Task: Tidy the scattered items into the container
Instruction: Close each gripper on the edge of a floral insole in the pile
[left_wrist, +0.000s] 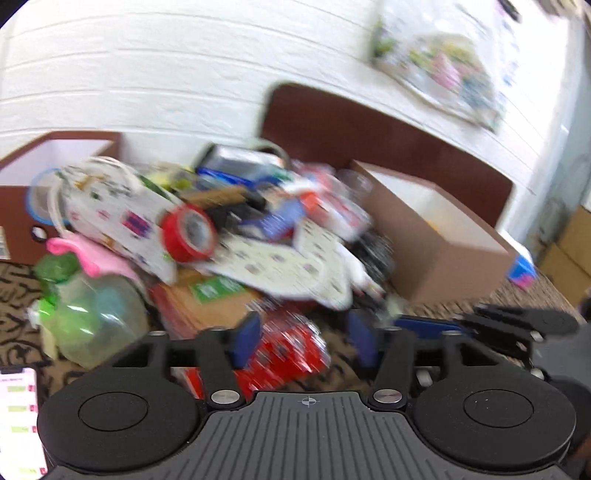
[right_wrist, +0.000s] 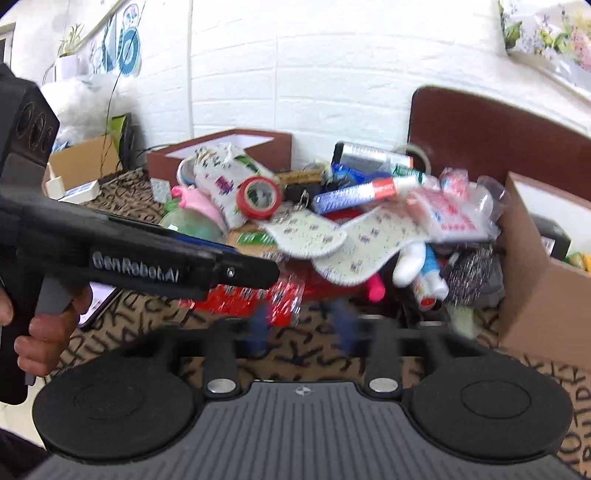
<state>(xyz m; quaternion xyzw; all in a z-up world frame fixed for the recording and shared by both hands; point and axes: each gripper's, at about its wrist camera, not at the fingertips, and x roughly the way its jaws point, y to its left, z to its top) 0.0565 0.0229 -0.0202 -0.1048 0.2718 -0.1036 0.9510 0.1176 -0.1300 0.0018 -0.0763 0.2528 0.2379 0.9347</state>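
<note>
A heap of scattered items lies on the patterned table: a red tape roll (left_wrist: 189, 233) (right_wrist: 259, 197), patterned insoles (left_wrist: 280, 266) (right_wrist: 332, 240), a green bottle (left_wrist: 92, 314), toothpaste tubes (right_wrist: 365, 190) and a shiny red packet (left_wrist: 284, 350) (right_wrist: 255, 295). An open brown box (left_wrist: 436, 236) (right_wrist: 546, 273) stands to the right of the heap. My left gripper (left_wrist: 304, 339) is open, its blue pads on either side of the red packet, not closed on it. My right gripper (right_wrist: 303, 325) is open and empty just before the heap. The left gripper's body (right_wrist: 147, 258) shows in the right wrist view.
A second brown box (left_wrist: 55, 166) (right_wrist: 221, 147) stands behind the heap on the left. A brown chair back (left_wrist: 369, 129) (right_wrist: 498, 129) rises behind it. A phone (left_wrist: 18, 417) lies at the near left. Cardboard boxes (right_wrist: 81, 162) and a white brick wall stand behind.
</note>
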